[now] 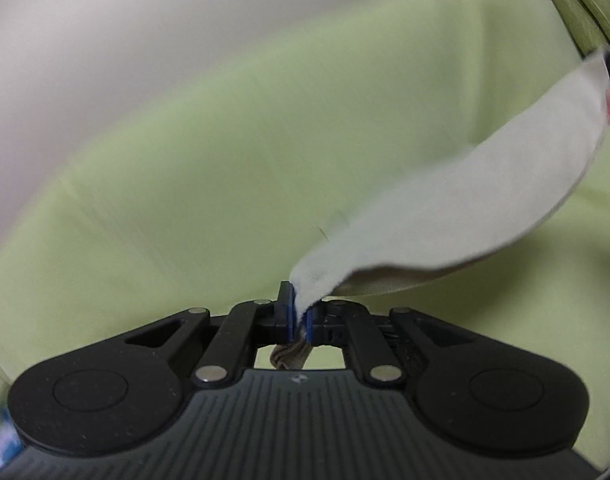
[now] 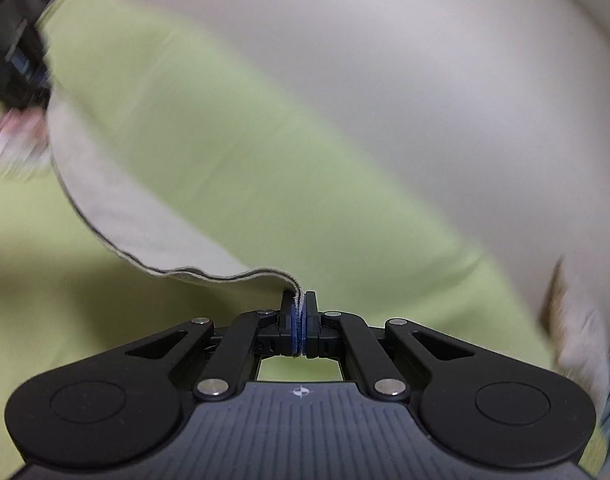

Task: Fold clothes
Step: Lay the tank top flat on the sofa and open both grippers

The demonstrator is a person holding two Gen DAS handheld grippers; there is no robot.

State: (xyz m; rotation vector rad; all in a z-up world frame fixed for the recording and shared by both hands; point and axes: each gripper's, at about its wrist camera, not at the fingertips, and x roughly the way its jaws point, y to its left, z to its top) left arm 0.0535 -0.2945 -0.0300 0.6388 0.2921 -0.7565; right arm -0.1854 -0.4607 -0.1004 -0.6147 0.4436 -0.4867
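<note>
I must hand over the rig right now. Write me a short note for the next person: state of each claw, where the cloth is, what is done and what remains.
Left claw: shut on one end of the pale cloth.
Right claw: shut on the other end of that cloth.
The cloth hangs stretched between the two claws, above the green sheet. Both views are blurred by motion.
Done: cloth picked up by two ends.
Left: no fold is visible yet; lay it down and fold it. More fabric lies at the edge of the right view, too blurred to identify.
</note>
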